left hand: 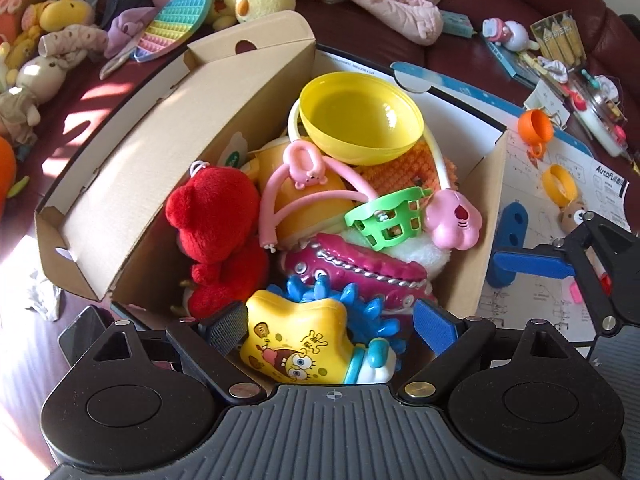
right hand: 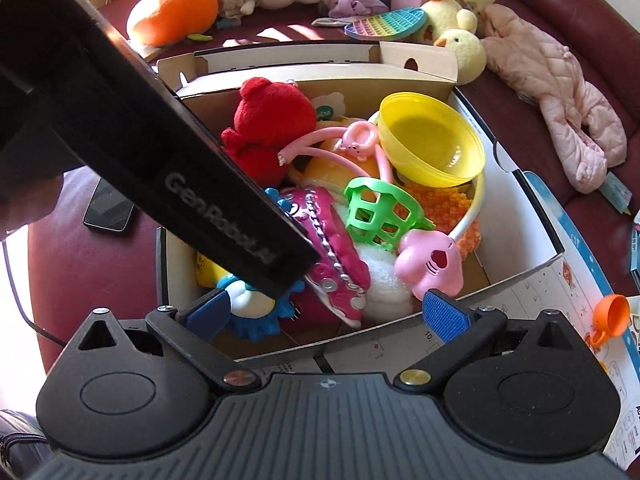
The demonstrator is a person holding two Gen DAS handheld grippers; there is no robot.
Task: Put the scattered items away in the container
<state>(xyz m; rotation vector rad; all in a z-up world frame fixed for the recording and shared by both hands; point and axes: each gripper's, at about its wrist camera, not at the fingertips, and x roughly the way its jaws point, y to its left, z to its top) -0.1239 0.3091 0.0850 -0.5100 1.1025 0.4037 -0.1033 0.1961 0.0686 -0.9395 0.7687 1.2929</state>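
The yellow cartoon toy point(left hand: 298, 344) sits between my left fingers point(left hand: 228, 326), low over the near end of the cardboard box point(left hand: 132, 184), so I judge it is about to join the pile. I cannot tell whether the fingers press it. My right gripper point(right hand: 326, 312) is wide open and empty at the box edge. Inside I count one red plush point(left hand: 216, 220), one yellow bowl point(left hand: 360, 116), one green basket point(left hand: 386, 218).

Both wrist views look steeply down, close, sharing the cardboard box point(left hand: 120, 208) point(right hand: 400, 56).
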